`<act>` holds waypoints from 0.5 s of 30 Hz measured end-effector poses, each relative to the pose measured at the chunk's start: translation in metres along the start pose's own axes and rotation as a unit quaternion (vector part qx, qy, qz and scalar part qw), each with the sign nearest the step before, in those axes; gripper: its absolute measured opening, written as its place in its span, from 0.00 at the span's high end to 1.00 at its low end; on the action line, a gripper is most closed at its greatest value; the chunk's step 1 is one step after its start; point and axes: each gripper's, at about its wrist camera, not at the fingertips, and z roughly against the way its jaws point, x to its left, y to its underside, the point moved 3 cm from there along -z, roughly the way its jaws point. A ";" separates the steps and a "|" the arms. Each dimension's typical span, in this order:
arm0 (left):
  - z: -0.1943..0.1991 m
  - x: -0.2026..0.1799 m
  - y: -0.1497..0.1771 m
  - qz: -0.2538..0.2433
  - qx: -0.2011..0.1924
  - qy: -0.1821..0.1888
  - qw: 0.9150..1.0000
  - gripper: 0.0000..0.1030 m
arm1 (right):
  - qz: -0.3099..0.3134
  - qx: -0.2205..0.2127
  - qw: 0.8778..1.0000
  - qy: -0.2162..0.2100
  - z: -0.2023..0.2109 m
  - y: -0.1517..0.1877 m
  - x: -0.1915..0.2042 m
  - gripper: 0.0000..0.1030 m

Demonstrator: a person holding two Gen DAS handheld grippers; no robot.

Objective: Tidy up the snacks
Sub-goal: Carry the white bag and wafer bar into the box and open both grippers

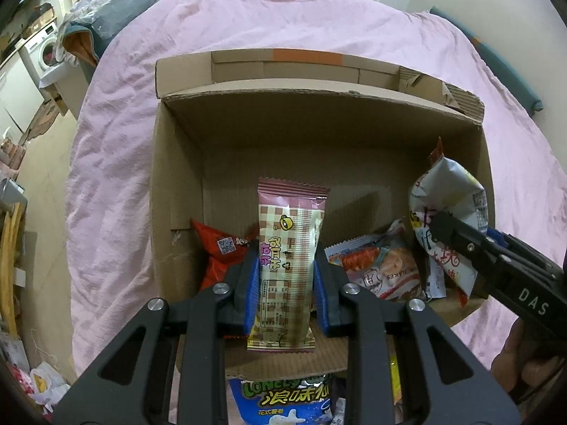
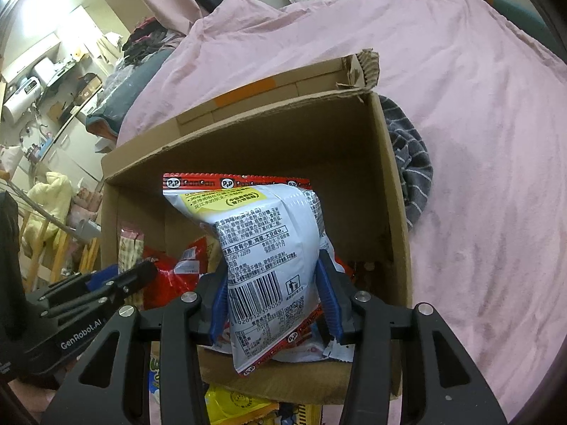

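An open cardboard box (image 1: 177, 163) lies on a pink bedspread; it also shows in the right wrist view (image 2: 389, 184). My left gripper (image 1: 285, 265) is shut on a pink checked snack bar (image 1: 288, 248), held upright over the box's near end. My right gripper (image 2: 273, 283) is shut on a white-and-red snack bag (image 2: 269, 248) above the box's right side; that bag also shows in the left wrist view (image 1: 450, 191). Inside the box lie a red packet (image 1: 216, 251) and a shrimp-print packet (image 1: 382, 265).
Pink bedspread (image 1: 248, 17) surrounds the box. A blue-and-white snack bag (image 1: 283, 400) and a yellow packet (image 2: 237, 403) lie in front of the box. A grey striped cloth (image 2: 411, 163) lies right of the box. Cluttered room and washing machine (image 1: 46, 53) at left.
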 end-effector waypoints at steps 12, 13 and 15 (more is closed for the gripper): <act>0.003 0.002 0.004 -0.002 -0.002 0.003 1.000 0.77 | -0.011 0.002 1.000 -0.007 -0.001 0.000 -0.003 0.53; 0.003 0.001 0.004 -0.001 -0.001 0.003 1.000 0.77 | -0.014 0.002 1.000 -0.010 0.000 0.000 -0.004 0.53; 0.003 0.000 0.005 0.001 0.005 0.007 1.000 0.77 | -0.015 0.003 1.000 -0.012 0.000 0.001 -0.005 0.51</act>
